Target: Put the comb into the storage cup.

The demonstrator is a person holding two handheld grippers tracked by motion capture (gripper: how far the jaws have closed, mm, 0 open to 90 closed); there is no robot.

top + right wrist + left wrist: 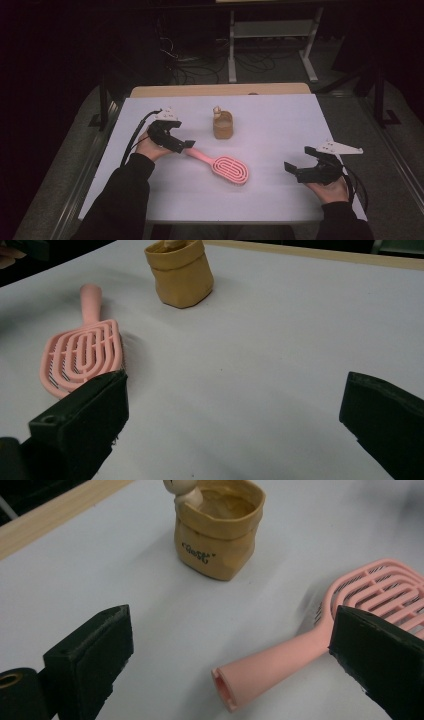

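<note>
Pink plastic vented hairbrush [225,167] lying flat mid-counter [280,125], handle toward the left claw [186,145], jaws wide and empty just short of the handle end. Best to straddle the handle squarely before closing. Right claw [292,170] wide, empty, well apart. Lettering on tan pouch-shaped ceramic cup [217,527] readable from left gripper view, unreadable from above.

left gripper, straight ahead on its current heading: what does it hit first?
Most likely the pink brush handle. The left gripper is open, and the handle's end lies between its jaws, just ahead. The tan pot sits farther back. Depth is unclear, so contact height is a guess.
</note>
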